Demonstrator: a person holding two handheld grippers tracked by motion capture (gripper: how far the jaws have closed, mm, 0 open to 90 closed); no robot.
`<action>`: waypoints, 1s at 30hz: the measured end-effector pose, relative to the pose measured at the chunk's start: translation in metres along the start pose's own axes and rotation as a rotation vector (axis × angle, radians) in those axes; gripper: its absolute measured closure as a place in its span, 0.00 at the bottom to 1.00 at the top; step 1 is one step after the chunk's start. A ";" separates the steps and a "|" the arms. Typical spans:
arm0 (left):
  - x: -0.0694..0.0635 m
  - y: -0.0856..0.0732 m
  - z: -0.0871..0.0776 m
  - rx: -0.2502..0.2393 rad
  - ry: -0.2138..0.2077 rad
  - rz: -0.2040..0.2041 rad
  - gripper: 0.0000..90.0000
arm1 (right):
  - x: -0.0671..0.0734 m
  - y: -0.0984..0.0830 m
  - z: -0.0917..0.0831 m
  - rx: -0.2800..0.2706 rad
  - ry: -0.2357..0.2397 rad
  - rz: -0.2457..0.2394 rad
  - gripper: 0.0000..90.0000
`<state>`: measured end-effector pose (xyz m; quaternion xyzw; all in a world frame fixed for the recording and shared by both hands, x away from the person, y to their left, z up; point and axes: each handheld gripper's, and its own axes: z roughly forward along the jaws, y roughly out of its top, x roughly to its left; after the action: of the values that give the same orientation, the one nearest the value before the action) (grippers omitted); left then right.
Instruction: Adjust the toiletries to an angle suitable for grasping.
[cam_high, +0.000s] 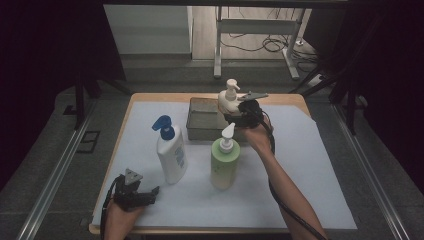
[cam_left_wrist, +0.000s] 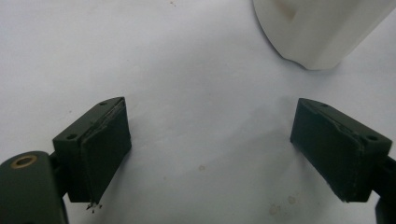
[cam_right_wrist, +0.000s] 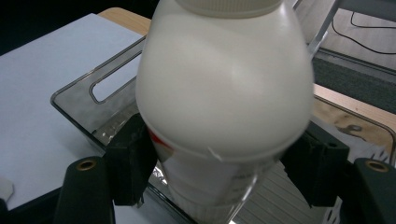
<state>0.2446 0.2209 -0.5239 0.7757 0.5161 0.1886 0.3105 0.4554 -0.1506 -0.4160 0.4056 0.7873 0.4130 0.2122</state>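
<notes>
At far edge of table (cam_high: 300, 102), right of centre: cream pump bottle (cam_high: 230, 97) standing upright in grey see-through tray (cam_high: 200, 120), at tray's right end. Seen close in right gripper view as wide rounded body (cam_right_wrist: 224, 88) with lower part behind tray wall (cam_right_wrist: 88, 100). Right claw (cam_high: 239, 114) set around lower half of bottle, one jaw on either side. Left jaw just beside bottle, right jaw at bottle's edge; pads not clearly pressing, so read as open with bottle between. No firm grip visible. Right hand (cam_high: 257, 135) behind claw, forearm running back to near edge of table, cable alongside.

Just in front of tray: green pump bottle (cam_high: 224, 162) with white pump head, upright on white sheet (cam_high: 310, 170). Left of it, well apart: white bottle with blue pump (cam_high: 171, 152), also upright, near tray's left front corner.

At near left corner of table: left claw (cam_high: 150, 194) held low over sheet in left hand (cam_high: 122, 212), pointing right toward white bottle. In left gripper view, jaws standing wide apart with bare sheet (cam_left_wrist: 205, 126) between, nothing held; base of white bottle (cam_left_wrist: 317, 32) ahead and to upper right, clear of both jaws.

Beyond table: floor with metal frame legs (cam_high: 217, 50) and loose cables (cam_high: 265, 45).
</notes>
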 end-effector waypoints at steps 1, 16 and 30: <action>0.000 0.000 0.000 0.000 -0.001 0.000 0.13 | -0.001 -0.001 -0.003 -0.003 0.006 0.000 0.34; 0.000 0.000 0.000 0.000 0.000 0.000 0.13 | -0.009 -0.023 -0.022 0.018 0.063 -0.009 0.41; 0.000 0.000 0.000 0.000 0.001 0.001 0.13 | -0.024 -0.038 -0.030 0.046 0.058 0.042 0.54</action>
<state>0.2445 0.2209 -0.5240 0.7759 0.5158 0.1889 0.3101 0.4315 -0.1973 -0.4299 0.4146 0.7939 0.4105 0.1714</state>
